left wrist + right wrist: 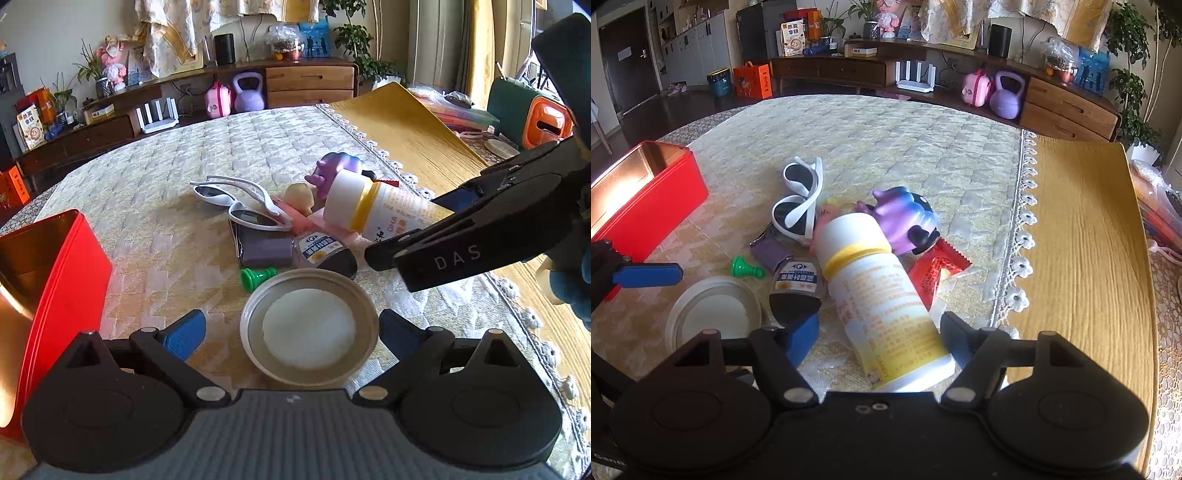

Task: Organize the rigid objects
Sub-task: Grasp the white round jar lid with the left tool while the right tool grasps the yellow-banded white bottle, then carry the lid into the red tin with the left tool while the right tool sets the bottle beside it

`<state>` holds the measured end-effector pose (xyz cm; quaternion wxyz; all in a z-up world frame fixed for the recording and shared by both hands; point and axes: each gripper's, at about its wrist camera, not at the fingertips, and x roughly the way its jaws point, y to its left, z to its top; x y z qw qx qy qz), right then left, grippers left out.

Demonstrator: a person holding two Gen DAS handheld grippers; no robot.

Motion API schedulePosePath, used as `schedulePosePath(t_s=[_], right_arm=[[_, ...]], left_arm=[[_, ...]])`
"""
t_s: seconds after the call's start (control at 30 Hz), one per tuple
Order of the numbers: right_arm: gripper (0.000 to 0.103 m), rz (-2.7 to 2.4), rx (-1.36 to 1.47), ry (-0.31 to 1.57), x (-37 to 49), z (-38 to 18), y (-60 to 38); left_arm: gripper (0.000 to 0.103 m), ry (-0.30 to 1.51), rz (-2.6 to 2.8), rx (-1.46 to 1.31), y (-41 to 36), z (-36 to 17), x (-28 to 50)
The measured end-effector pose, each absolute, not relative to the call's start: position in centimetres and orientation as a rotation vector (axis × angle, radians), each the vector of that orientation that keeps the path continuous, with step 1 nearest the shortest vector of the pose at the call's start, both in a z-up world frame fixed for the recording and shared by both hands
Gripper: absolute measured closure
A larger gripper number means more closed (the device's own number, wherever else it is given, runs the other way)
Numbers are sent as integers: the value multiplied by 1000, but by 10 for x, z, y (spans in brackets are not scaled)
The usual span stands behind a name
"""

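A pile of small objects lies on the quilted table: white sunglasses (240,201) (798,201), a purple toy (338,170) (905,221), a green chess pawn (256,277) (746,268), a small eye-drop bottle (323,251) (796,286) and a round lid (308,325) (713,317). My left gripper (291,332) is open, its fingers on either side of the lid. My right gripper (881,339) is open around the base of a white and yellow bottle (879,306) (380,212) that lies on its side.
An open red tin box (48,280) (646,192) stands at the left. A red wrapper (936,273) lies beside the bottle. A yellow mat (1089,240) covers the right part of the table. A sideboard with clutter stands beyond the table.
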<state>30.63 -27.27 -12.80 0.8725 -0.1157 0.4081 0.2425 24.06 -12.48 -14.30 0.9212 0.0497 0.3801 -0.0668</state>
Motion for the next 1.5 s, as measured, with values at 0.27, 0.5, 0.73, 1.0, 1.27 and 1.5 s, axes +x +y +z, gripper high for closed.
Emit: schedulePosePath(t_s=[0.27, 0.5, 0.73, 1.0, 1.27, 1.5], right_arm=[[48, 497, -216, 842, 302, -126, -276], [54, 488, -180, 845, 293, -126, -275], [56, 452, -118, 838, 282, -124, -275], [58, 413, -53, 807, 262, -113, -277], [59, 389, -20, 795, 238, -103, -272], [59, 397, 21, 760, 216, -77, -266]], left_arm=[[11, 748, -154, 118, -127, -141, 241], [26, 749, -181, 154, -132, -142, 239], [26, 764, -167, 148, -126, -140, 238], [26, 768, -161, 105, -113, -126, 230], [26, 753, -167, 99, -104, -106, 217], [26, 739, -171, 91, -89, -81, 202]])
